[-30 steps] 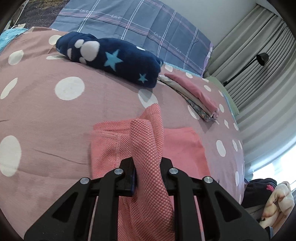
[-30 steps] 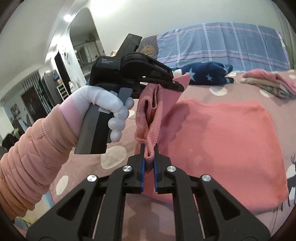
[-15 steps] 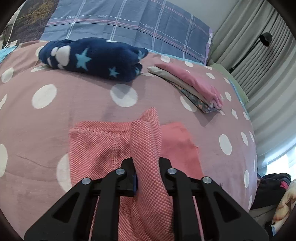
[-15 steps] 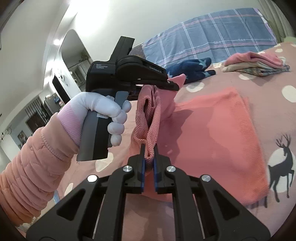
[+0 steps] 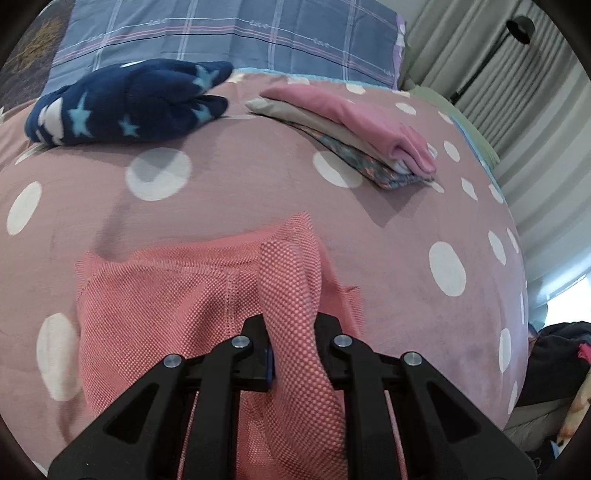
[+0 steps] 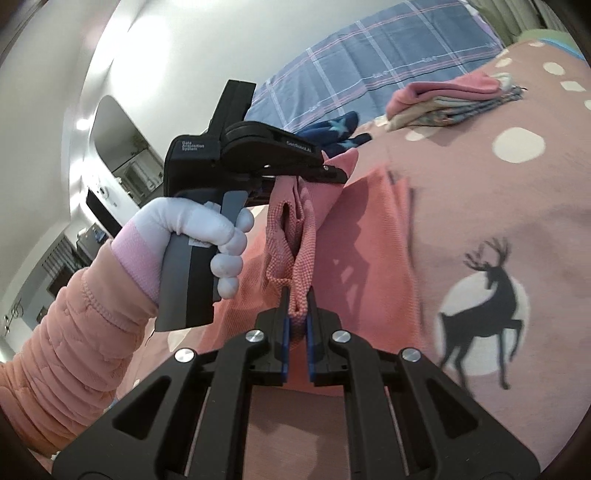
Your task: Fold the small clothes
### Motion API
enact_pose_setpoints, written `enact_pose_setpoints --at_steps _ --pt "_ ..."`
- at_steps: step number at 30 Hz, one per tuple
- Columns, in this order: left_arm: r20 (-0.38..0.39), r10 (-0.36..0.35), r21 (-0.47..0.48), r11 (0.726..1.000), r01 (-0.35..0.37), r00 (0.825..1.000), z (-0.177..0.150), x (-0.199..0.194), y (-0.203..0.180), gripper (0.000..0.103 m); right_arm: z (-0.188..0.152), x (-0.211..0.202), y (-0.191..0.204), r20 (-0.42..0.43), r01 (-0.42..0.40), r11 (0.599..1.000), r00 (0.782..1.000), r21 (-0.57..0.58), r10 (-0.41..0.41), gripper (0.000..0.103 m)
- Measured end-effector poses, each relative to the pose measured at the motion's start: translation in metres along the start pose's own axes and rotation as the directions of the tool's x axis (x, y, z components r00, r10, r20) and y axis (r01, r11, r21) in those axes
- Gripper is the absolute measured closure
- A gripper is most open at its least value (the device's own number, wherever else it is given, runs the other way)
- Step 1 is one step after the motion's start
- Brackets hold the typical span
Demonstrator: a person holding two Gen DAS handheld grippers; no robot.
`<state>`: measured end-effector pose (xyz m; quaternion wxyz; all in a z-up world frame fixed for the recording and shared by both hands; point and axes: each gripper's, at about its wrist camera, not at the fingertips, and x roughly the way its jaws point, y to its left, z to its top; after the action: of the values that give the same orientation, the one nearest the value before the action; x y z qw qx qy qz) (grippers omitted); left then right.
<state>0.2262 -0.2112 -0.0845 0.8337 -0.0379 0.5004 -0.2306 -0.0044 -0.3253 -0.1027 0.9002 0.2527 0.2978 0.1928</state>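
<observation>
A salmon-pink knit garment (image 5: pixel 177 295) lies spread on the dotted mauve bed cover (image 5: pixel 406 229). My left gripper (image 5: pixel 291 343) is shut on a bunched fold of its edge, which stands up between the fingers. In the right wrist view, my right gripper (image 6: pixel 297 317) is shut on the same lifted edge of the garment (image 6: pixel 369 240), a little nearer the camera. The left gripper (image 6: pixel 338 176) shows there too, held by a white-gloved hand (image 6: pixel 207 229) in a peach sleeve. The lifted edge hangs slack between the two grippers, above the flat part.
A navy star-print fleece (image 5: pixel 125 107) lies at the back left, with a folded stack topped in pink (image 5: pixel 354 125) to its right. Behind them is a plaid pillow (image 5: pixel 236 33). Curtains and a floor lamp (image 5: pixel 517 26) stand at the right. A deer print (image 6: pixel 484 310) marks the cover.
Both grippers have carried the lifted edge across the garment toward the folded stack and the fleece, which now look nearer. The right wrist view has tilted.
</observation>
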Motion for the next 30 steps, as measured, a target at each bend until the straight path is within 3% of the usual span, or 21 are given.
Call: enact_pose_setpoints --at_steps 10,13,15,17,19,23,28,30 --pt "-0.016 0.078 0.094 0.993 -0.076 0.997 -0.003 0.021 -0.026 0.087 -0.005 0.0 -0.022 -0.025 -0.002 0.997 1.0 0.075 0.004 0.097" --pt "-0.007 0.051 0.132 0.99 -0.05 0.999 -0.003 0.013 -0.034 0.069 -0.005 0.002 -0.024 -0.034 -0.004 0.996 0.999 0.084 0.006 0.097" --pt "0.038 0.043 0.159 0.986 -0.049 0.998 -0.003 -0.004 -0.041 0.055 -0.006 0.005 -0.026 -0.045 0.001 0.996 0.999 0.087 0.003 0.097" --pt "0.101 0.071 0.214 0.973 -0.092 0.992 -0.003 -0.023 -0.047 0.047 -0.007 0.006 -0.027 -0.054 0.0 0.996 0.999 0.094 0.005 0.097" --pt "0.159 0.099 0.25 0.958 -0.137 0.982 -0.006 -0.042 -0.048 0.046 -0.007 0.007 -0.029 -0.061 -0.004 0.995 0.998 0.104 0.01 0.097" --pt "0.209 0.1 0.281 0.947 -0.158 0.973 -0.037 -0.078 -0.032 0.029 -0.009 0.007 -0.033 -0.078 -0.018 0.991 0.997 0.132 0.029 0.095" --pt "0.193 0.145 0.289 0.937 -0.198 0.97 -0.106 -0.104 -0.001 0.025 -0.011 0.014 -0.04 -0.12 -0.021 0.987 0.992 0.161 0.041 0.088" --pt "0.181 0.142 0.275 0.943 -0.189 0.973 -0.134 -0.114 0.009 0.025 -0.011 0.017 -0.039 -0.138 -0.018 0.988 0.99 0.156 0.04 0.074"
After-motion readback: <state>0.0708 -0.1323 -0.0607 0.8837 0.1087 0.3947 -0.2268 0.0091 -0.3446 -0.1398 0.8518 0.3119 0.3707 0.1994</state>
